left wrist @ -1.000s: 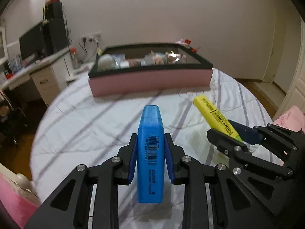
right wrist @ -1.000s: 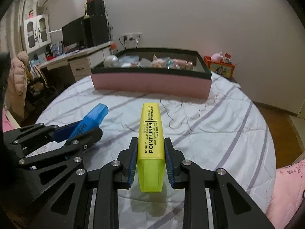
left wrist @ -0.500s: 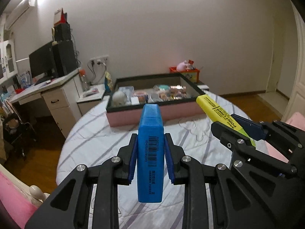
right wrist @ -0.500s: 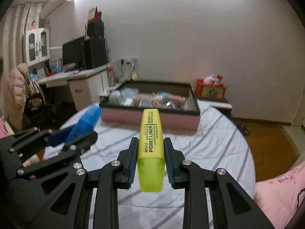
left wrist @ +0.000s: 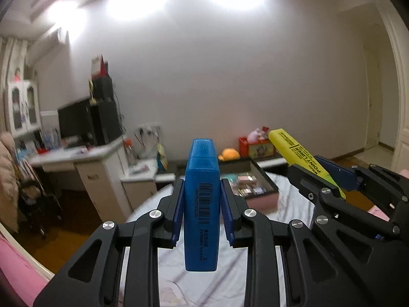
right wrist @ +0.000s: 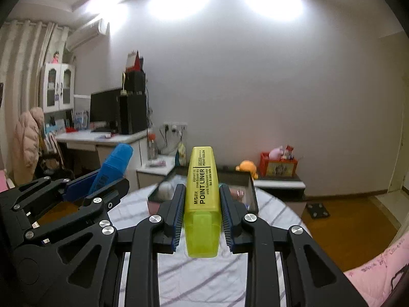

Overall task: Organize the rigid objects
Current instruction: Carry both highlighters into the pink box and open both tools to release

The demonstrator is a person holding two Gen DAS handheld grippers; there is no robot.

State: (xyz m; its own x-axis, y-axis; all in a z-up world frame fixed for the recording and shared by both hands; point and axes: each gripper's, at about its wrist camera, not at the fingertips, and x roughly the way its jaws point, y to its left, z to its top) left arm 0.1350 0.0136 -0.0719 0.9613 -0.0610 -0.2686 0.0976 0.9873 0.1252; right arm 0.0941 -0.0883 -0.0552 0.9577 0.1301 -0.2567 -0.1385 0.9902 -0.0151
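My left gripper [left wrist: 202, 192] is shut on a blue highlighter [left wrist: 202, 204], held lengthwise with its barcode facing up. My right gripper [right wrist: 202, 192] is shut on a yellow highlighter [right wrist: 202, 199] marked POINT LINER. Each view shows the other gripper beside it: the yellow highlighter [left wrist: 301, 158] at the right, the blue highlighter [right wrist: 112, 168] at the left. Both are held high above the round table [right wrist: 204, 276]. Beyond them sits a pink box with a dark rim [left wrist: 265, 199], holding several small items, partly hidden behind the highlighters.
The table wears a white cloth with purple stripes [left wrist: 291, 204]. A white desk [right wrist: 102, 140] with a monitor stands at the left wall. A low shelf [right wrist: 278, 181] carries a red box and an orange plush toy. Wooden floor [right wrist: 345, 220] lies to the right.
Both grippers rose with their highlighters and tilted up toward level. The pink box and table sank in both views, and more wall and ceiling show.
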